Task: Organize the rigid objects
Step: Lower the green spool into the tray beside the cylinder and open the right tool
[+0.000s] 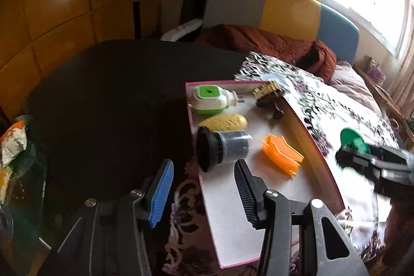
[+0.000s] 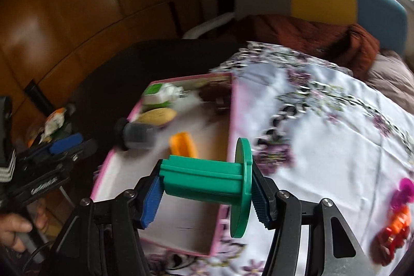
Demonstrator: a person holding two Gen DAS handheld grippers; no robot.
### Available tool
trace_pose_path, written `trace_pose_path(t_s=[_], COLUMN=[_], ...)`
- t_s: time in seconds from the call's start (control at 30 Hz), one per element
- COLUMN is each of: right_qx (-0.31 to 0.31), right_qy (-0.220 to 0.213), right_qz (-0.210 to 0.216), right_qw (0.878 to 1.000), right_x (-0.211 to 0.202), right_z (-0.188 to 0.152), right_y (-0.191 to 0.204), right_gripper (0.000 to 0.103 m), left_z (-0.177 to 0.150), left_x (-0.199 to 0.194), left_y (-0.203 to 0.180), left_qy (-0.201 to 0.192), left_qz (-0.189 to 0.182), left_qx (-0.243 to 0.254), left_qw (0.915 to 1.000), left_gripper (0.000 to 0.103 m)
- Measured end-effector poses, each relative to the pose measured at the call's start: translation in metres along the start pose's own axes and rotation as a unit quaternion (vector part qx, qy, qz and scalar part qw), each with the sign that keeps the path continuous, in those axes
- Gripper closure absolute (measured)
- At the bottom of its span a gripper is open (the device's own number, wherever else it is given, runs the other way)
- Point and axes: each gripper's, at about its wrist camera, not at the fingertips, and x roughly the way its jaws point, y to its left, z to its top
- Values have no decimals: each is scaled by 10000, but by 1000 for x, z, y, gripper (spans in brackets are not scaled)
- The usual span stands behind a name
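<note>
A pink-edged box (image 1: 261, 201) lies on the flowered bedspread; it also shows in the right wrist view (image 2: 108, 167). In it lie a green-and-white plug-in device (image 1: 209, 100), a yellow oval piece (image 1: 223, 122), a black-capped jar (image 1: 222, 150), an orange piece (image 1: 283, 154) and a brown brush (image 1: 269, 95). My left gripper (image 1: 204, 195) is open and empty over the box's near left edge. My right gripper (image 2: 204, 198) is shut on a green spool (image 2: 214, 183), held above the box's right wall; both show in the left wrist view (image 1: 353, 144).
Pink, orange and red small toys (image 2: 398, 214) lie on the bedspread at the right. A black cushion (image 1: 116, 105) lies left of the box. A rust blanket (image 1: 271, 43) and a grey, yellow and blue headboard (image 1: 287, 7) are behind. A side table with packets (image 1: 13, 144) stands far left.
</note>
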Motion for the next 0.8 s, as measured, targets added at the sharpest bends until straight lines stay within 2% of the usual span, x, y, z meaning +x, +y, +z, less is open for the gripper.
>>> trace_pose_path(t_s=[0.33, 0.8], right_qx=[-645, -1034], right_qy=[372, 631], right_qz=[490, 394], right_qw=[9960, 9919], right_x=[35, 71], right_z=[-4, -6], right_y=[68, 104], right_gripper=[42, 42], left_z=[-2, -8], left_x=[-7, -4], left_y=[28, 47], left_qy=[-55, 17], left_qz=[248, 289], left_qx=[-301, -490], left_qw=[9992, 9984], left_gripper=[50, 50])
